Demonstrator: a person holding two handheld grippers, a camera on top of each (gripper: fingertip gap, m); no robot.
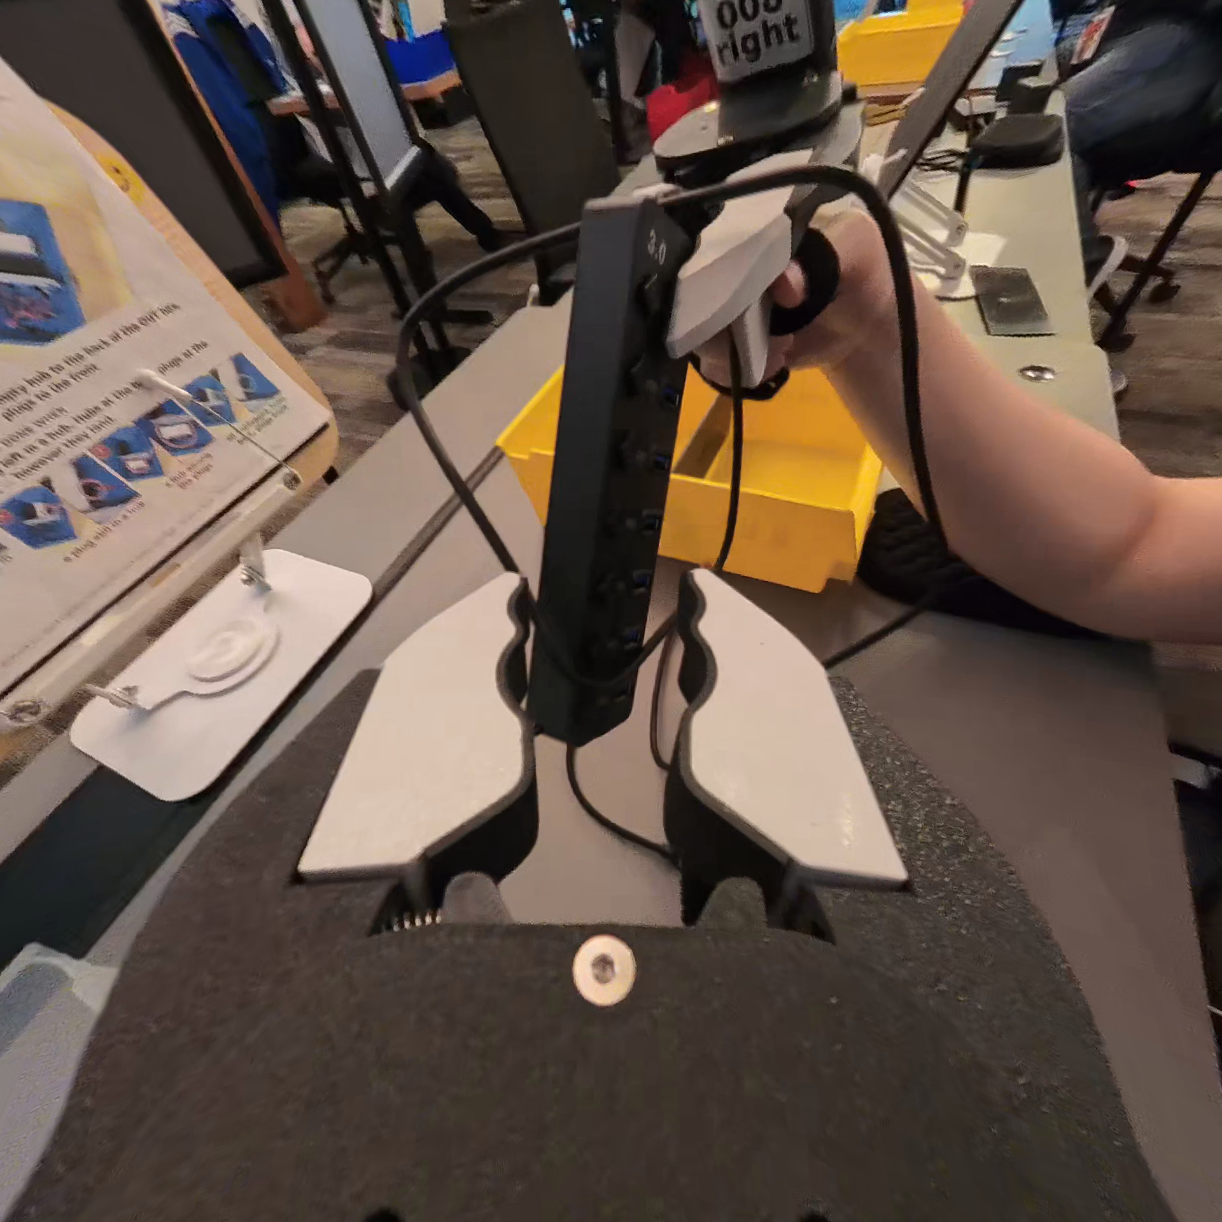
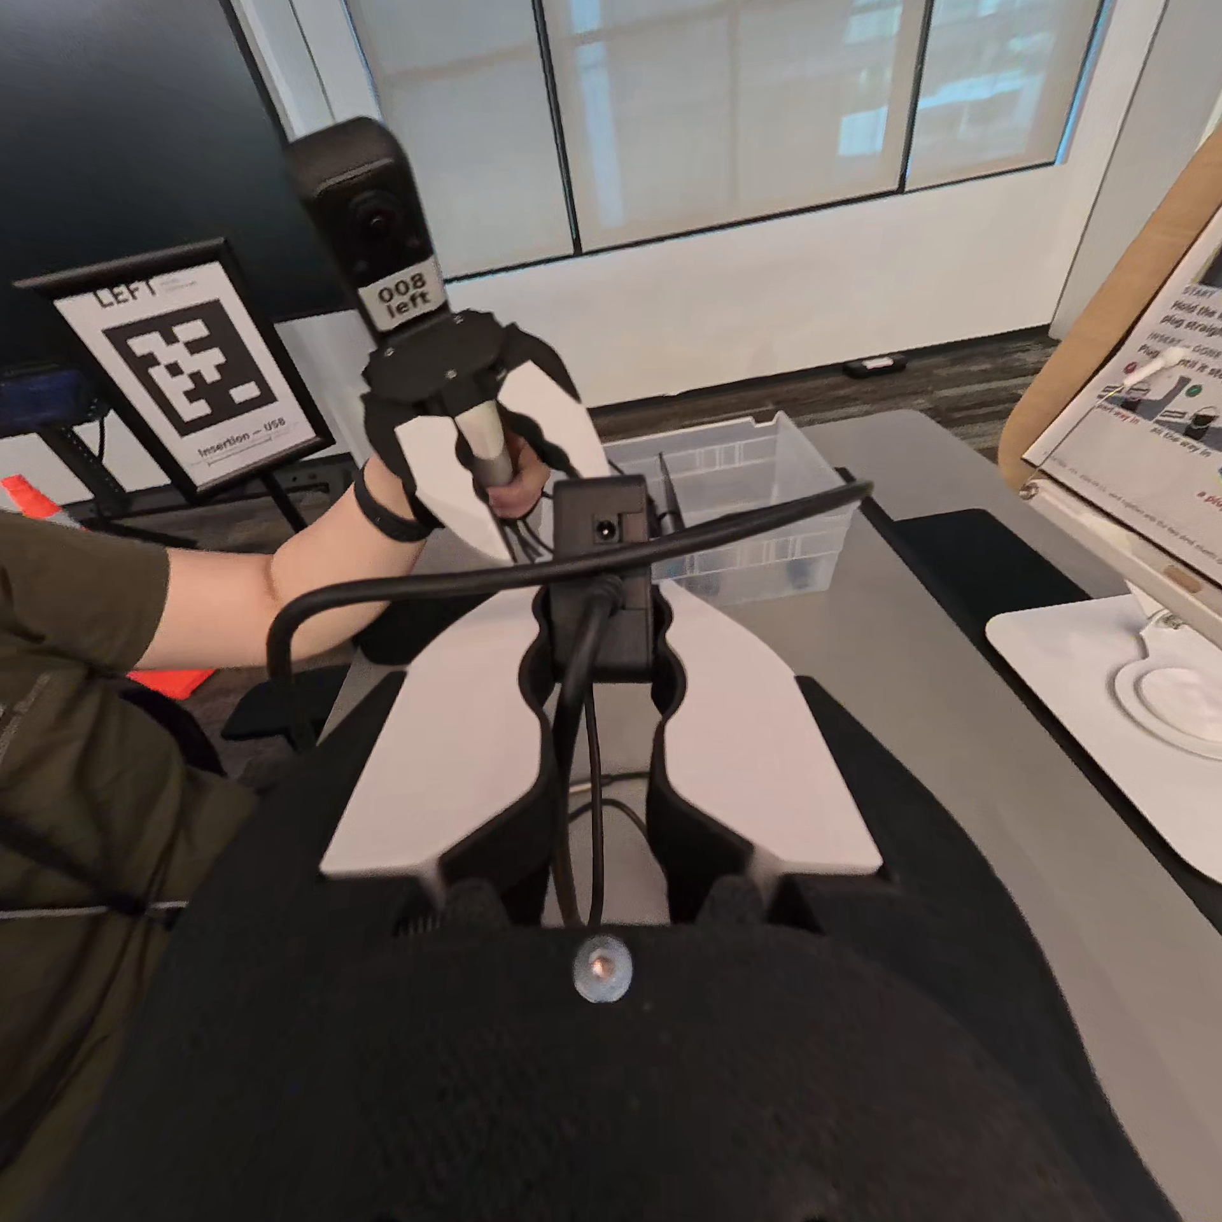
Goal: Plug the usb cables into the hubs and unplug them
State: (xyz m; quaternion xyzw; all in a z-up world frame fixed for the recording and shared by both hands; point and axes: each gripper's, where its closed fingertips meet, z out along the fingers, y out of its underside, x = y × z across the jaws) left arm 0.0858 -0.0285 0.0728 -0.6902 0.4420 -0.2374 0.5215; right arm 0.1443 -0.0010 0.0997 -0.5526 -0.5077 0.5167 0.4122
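Both the left gripper (image 1: 602, 635) and the right gripper (image 2: 598, 635) are clamped on the hub (image 1: 608, 463), whose visible ports look empty, so plugging seems not yet begun.

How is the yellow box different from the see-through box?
The yellow box is solid, so its walls hide what is inside; the see-through box shows its divider through its walls. The yellow box lies by the right hand; the see-through box by the left hand. Both are open-topped bins on the table.
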